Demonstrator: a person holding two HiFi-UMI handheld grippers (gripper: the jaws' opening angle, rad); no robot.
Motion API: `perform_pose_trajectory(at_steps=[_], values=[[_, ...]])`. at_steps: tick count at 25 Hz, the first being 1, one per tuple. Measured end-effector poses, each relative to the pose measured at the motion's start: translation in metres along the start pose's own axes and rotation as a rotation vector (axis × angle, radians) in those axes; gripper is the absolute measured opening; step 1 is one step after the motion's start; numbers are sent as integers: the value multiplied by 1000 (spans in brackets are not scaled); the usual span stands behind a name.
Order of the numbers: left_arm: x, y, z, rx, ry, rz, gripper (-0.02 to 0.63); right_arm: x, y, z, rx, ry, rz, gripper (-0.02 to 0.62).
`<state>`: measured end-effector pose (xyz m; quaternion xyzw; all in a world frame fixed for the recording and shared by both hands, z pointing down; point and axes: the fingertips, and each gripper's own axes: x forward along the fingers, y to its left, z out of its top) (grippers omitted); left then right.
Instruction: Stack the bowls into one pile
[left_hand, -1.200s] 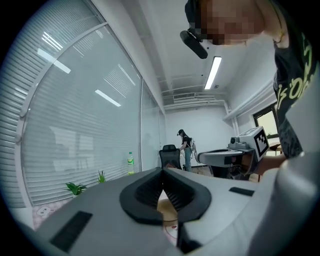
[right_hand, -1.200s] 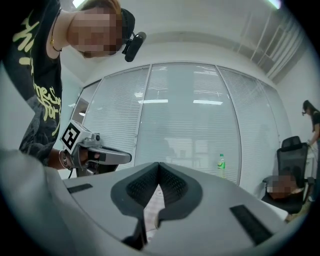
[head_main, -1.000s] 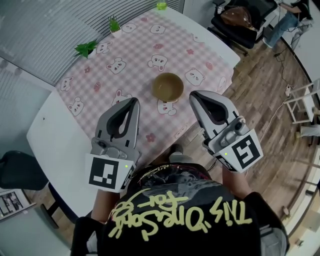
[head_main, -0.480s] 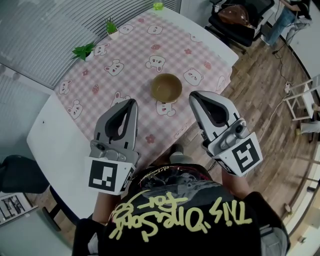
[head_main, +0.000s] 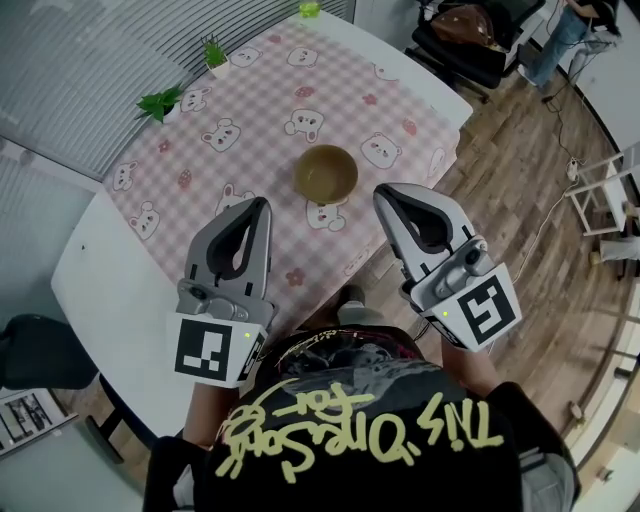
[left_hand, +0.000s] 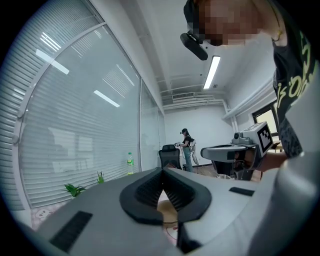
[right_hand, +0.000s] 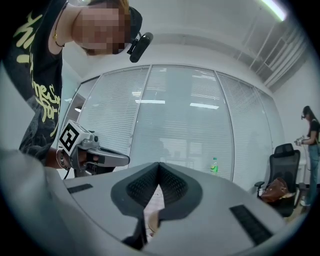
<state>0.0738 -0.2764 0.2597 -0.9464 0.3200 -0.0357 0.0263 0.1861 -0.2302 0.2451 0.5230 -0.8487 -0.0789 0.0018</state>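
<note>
A single pile of brown bowls (head_main: 326, 172) stands on the pink checked cloth (head_main: 250, 110) of the white table (head_main: 110, 300), seen from the head view. My left gripper (head_main: 262, 203) hangs shut and empty near the table's front edge, left of the pile. My right gripper (head_main: 380, 192) is shut and empty too, just right of and nearer than the pile. In the left gripper view a sliver of the bowl (left_hand: 167, 212) shows below the closed jaws (left_hand: 162, 171), and the right gripper (left_hand: 235, 150) is at right. The right gripper view shows its own closed gripper (right_hand: 159, 165).
Two small green plants (head_main: 160, 100) and a green bottle (head_main: 310, 8) stand along the table's far edge by the blinds. A black office chair (head_main: 470, 45) and a person (head_main: 560, 30) are at the far right on wooden floor. A dark stool (head_main: 35, 350) sits at left.
Both grippers have stayed shut and almost still. The scene has slid slightly up in the head view as the camera shifted.
</note>
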Motion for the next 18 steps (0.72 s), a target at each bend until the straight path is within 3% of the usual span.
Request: perform_pose_trajectory(at_steps=[9, 18], values=[[9, -8, -9, 8, 11, -25, -6, -3, -7, -10, 8, 16, -13, 2], [20, -8, 13, 7, 10, -20, -6, -8, -24, 10, 9, 17, -23, 2]])
